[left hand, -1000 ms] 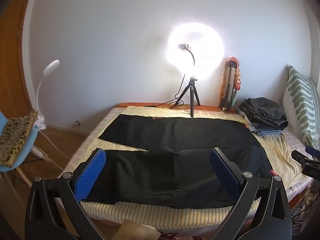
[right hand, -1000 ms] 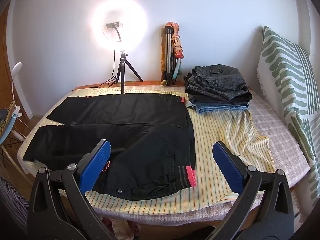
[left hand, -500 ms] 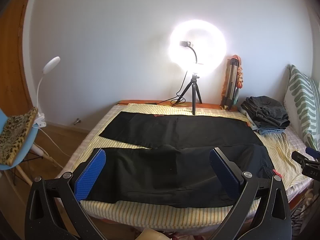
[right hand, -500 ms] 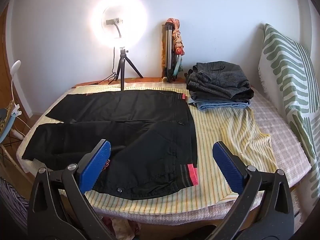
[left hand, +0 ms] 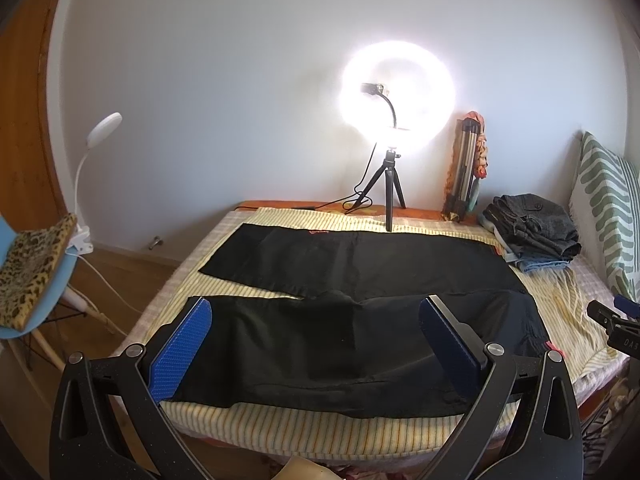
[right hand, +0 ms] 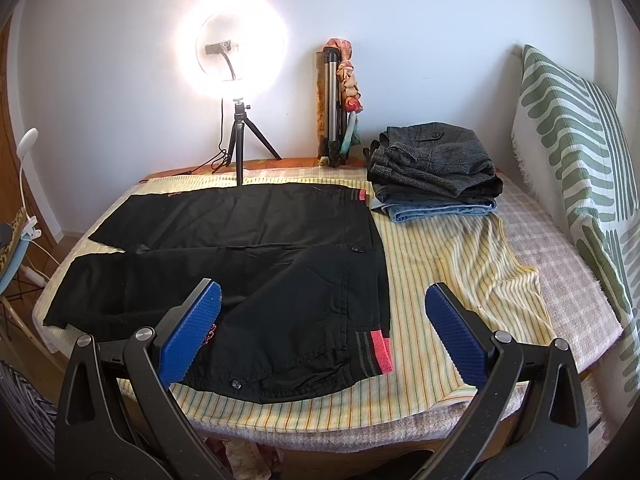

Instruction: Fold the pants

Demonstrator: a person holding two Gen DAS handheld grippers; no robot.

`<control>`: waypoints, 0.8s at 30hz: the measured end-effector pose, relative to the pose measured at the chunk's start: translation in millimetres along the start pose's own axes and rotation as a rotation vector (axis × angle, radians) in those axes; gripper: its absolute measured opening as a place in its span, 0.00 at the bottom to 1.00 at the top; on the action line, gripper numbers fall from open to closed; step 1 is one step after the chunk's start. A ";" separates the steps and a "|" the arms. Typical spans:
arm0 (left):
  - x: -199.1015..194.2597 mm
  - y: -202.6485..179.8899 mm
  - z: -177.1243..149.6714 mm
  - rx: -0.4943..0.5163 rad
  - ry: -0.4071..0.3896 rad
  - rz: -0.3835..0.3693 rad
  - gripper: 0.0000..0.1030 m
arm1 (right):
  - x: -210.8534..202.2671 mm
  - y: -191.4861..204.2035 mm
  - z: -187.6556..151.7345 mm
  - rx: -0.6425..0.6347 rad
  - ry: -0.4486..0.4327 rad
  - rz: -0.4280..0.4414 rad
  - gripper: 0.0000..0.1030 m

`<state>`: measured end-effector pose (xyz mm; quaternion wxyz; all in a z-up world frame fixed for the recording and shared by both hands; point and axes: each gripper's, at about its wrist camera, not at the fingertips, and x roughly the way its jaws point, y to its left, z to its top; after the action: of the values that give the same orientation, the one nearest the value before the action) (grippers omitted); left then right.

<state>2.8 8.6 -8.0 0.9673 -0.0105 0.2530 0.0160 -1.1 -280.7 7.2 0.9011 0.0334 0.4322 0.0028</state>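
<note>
Left gripper (left hand: 316, 344): matte black plastic arms, triangular cutouts, silver round screws at pivots, blue ribbed pads on fingers (left hand: 181, 354). Right gripper (right hand: 322, 336): same build; black frame, silver screws, blue textured fingers (right hand: 454, 334).

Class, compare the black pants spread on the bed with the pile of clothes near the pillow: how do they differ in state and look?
The black pants lie spread flat in one layer with legs apart; the pile of clothes is folded and stacked. The pants are black with a pink patch at the waistband; the pile shows grey cloth over blue denim. The pants fill the middle of the bed; the pile sits at the far edge. Both rest on the bed, untouched by either gripper.
</note>
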 end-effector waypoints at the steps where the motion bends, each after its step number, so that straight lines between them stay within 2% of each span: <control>1: -0.2 -0.1 0.4 0.000 0.000 0.000 1.00 | 0.1 0.2 -0.1 0.000 0.000 0.001 1.00; 24: -1.8 -1.4 3.3 -0.003 -0.005 -0.005 1.00 | -1.6 2.9 1.2 -0.002 -0.005 -0.003 1.00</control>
<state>2.9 7.2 -4.3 0.9679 -0.0128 0.2506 0.0140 -1.1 -278.0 9.4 0.9023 0.0320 0.4299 0.0020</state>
